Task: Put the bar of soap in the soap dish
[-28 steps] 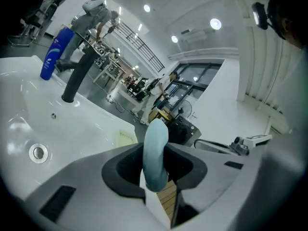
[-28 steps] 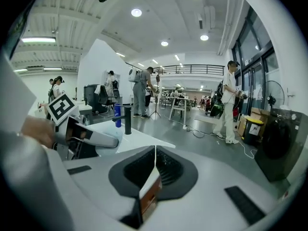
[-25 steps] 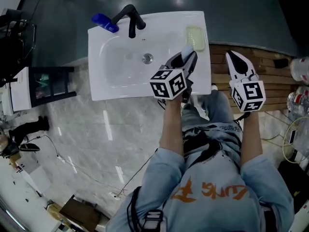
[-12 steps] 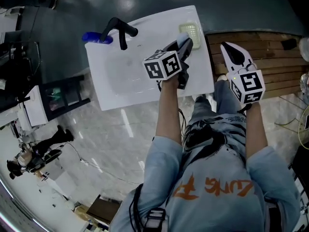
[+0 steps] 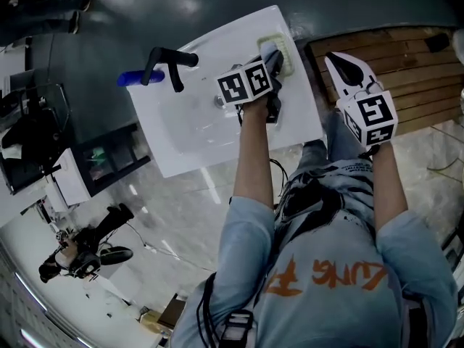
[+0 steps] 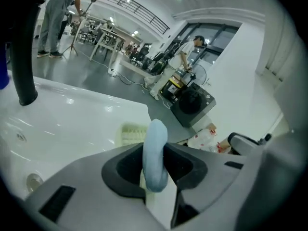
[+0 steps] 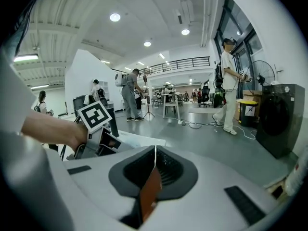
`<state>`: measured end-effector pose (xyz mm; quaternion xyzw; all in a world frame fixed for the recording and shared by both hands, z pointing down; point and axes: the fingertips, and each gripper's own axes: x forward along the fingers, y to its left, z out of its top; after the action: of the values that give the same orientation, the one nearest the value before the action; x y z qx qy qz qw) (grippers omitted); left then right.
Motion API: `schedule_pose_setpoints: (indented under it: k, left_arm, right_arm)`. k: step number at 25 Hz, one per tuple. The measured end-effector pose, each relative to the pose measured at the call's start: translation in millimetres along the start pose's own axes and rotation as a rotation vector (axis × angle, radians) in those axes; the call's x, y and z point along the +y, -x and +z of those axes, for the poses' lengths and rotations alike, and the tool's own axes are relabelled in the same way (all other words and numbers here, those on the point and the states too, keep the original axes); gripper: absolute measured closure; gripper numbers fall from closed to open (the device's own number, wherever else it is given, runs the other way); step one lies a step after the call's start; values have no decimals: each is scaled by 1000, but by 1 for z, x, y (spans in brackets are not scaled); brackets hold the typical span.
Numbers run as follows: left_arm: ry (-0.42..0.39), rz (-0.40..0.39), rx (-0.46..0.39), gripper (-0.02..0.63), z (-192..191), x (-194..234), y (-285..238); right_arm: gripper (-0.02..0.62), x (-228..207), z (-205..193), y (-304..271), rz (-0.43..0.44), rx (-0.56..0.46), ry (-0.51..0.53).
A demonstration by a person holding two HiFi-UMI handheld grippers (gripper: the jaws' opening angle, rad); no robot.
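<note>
A pale blue bar of soap [image 6: 155,154] stands on edge between the jaws of my left gripper [image 6: 155,147], which is shut on it. In the head view this left gripper [image 5: 278,51] hangs over the far right corner of the white sink [image 5: 181,133]. The pale ribbed soap dish [image 5: 278,46] lies right at its tips there. The soap dish [image 6: 133,134] also shows just beyond the soap in the left gripper view. My right gripper [image 5: 336,59] is held off the sink's right side over wooden slats. Its jaws [image 7: 155,150] are shut with nothing between them.
A black faucet [image 5: 171,61] stands at the sink's far left, with a blue object [image 5: 138,77] beside it. The drain [image 5: 220,101] sits mid-basin. A wooden slat platform [image 5: 395,53] lies to the right of the sink. People and equipment stand on the floor beyond.
My left gripper has carried the soap forward and down, from above the sink's front right to over the soap dish. The right gripper has drifted slightly forward.
</note>
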<state>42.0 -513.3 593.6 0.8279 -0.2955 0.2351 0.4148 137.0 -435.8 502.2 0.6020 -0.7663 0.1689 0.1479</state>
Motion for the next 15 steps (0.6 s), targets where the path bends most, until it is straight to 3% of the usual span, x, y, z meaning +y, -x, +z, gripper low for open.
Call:
schedule_pose_setpoints:
  k: [9,15]
  left_arm:
    - [-93,112,52,472,-4,6,-7]
    - [-94,98,-26,448,8,-2,3]
  right_arm:
    - [568,-12,-1,4,-6,14,-15]
    - [568,-16,-2,11,-3,13,-7]
